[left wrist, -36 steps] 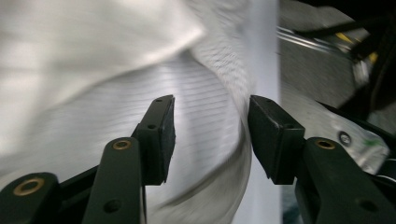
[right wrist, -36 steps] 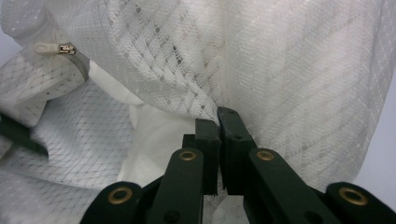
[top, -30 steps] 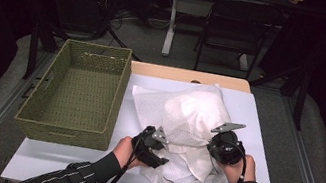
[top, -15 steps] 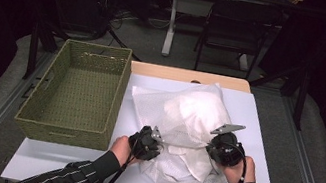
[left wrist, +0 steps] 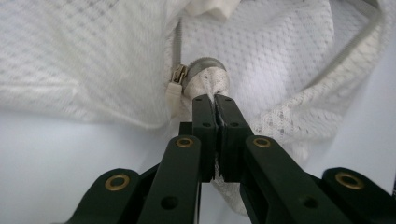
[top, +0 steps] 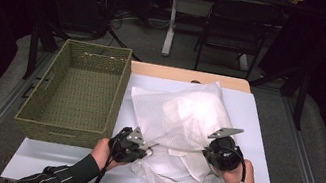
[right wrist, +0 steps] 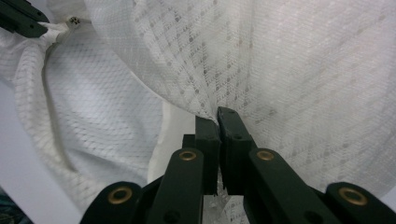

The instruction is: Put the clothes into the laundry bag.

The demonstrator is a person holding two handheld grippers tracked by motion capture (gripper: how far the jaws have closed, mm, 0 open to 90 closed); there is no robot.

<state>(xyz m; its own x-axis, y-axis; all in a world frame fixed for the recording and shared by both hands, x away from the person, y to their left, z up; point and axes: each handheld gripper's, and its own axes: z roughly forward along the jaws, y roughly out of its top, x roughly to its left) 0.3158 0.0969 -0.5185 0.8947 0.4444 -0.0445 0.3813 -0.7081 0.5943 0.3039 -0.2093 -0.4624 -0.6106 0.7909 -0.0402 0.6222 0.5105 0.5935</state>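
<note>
A white mesh laundry bag (top: 185, 126) with white cloth inside lies on the white table. My left gripper (top: 146, 150) is shut on a bunched bit of the bag's mesh (left wrist: 212, 86) next to the grey zipper pull (left wrist: 177, 77). At the bag's near right side, my right gripper (top: 206, 155) is shut on a fold of the mesh (right wrist: 219, 100). Between the two grippers the bag's edge is stretched taut. The left gripper's jaw tip (right wrist: 18, 18) shows at the top left of the right gripper view.
A green woven basket (top: 79, 92), nothing in it, stands on the table's left side, close beside the bag. A wooden board edge (top: 189, 76) runs behind the bag. Beyond the table are a dark chair (top: 232, 30) and a white table leg (top: 170, 22).
My left gripper has moved left and slightly nearer, pulling the bag's edge with it. The mesh between the two grippers is now drawn tighter. The right gripper has barely moved.
</note>
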